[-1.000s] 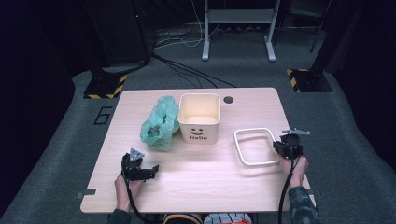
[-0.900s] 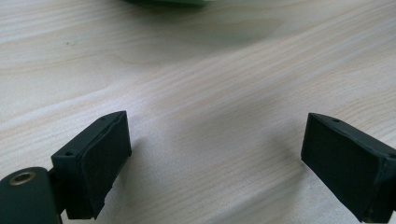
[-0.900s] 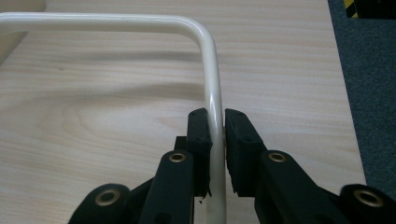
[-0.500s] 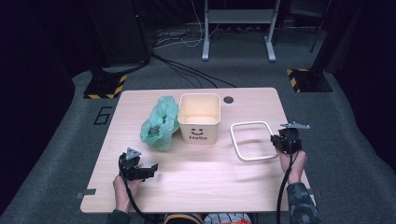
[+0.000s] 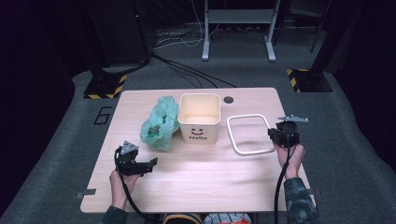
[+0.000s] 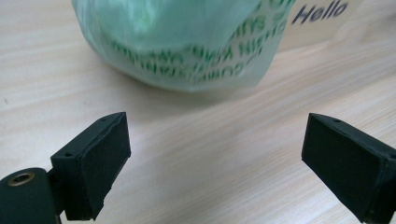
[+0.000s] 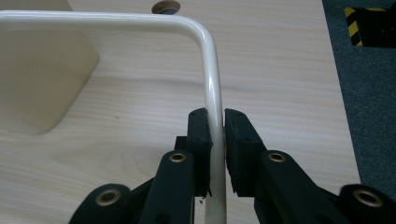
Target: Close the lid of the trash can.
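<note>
A cream square bin (image 5: 200,117) with a smiley and "Hello" stands at the table's middle back. A crumpled green plastic bag (image 5: 160,123) (image 6: 187,42) leans against its left side. My right gripper (image 5: 279,135) (image 7: 215,135) is shut on the right side of a white rounded-square frame (image 5: 250,133) (image 7: 208,70), held lifted and tilted above the table to the right of the bin. My left gripper (image 5: 148,164) (image 6: 215,163) is open, raised above the table, pointing at the bag with nothing between its pads.
The wooden table (image 5: 196,186) has a round cable hole (image 5: 228,99) behind the bin. Beyond it are cables on grey floor, a metal stand (image 5: 236,28) and yellow-black striped feet (image 5: 105,86).
Both hands have risen. The white frame has come up off the table in the right gripper and shifted slightly toward the back. The left gripper has lifted a little.
</note>
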`<state>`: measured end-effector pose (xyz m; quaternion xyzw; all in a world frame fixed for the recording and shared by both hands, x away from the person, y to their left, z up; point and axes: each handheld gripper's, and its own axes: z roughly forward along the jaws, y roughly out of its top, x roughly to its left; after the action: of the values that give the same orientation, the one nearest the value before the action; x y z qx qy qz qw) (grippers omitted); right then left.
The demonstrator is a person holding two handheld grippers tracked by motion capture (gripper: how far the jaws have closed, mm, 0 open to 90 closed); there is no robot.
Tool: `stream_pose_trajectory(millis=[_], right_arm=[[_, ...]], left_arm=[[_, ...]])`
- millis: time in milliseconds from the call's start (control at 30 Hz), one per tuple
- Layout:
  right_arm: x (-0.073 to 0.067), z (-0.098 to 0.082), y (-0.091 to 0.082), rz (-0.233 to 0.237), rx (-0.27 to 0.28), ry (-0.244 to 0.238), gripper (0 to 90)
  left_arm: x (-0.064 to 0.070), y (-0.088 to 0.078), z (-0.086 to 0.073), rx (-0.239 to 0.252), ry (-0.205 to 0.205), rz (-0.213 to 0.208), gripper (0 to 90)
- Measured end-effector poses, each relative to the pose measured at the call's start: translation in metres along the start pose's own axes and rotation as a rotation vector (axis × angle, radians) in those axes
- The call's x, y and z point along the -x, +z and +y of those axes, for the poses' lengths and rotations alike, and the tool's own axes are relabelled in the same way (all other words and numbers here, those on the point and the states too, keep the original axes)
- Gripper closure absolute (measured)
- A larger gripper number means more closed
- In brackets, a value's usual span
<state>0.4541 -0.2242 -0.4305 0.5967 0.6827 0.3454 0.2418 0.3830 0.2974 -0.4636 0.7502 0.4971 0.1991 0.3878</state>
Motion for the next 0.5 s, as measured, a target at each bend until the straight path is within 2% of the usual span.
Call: stream_pose_trajectory(millis=[100, 233, 500], right_arm=[[-0.003, 0.007, -0.004, -0.004, 0.009, -0.003, 81.1], [-0.006, 0.016, -0.01, -0.007, 0.025, -0.007, 81.1], [-0.013, 0.038, -0.019, -0.01, 0.05, -0.02, 81.2]], left_arm=[[0.004, -0.007, 0.015, 0.016, 0.032, 0.008, 8.1], [0.007, -0.013, 0.027, 0.032, 0.048, 0.008, 8.2], [0.015, -0.026, 0.065, 0.082, 0.085, 0.0, 8.3]])
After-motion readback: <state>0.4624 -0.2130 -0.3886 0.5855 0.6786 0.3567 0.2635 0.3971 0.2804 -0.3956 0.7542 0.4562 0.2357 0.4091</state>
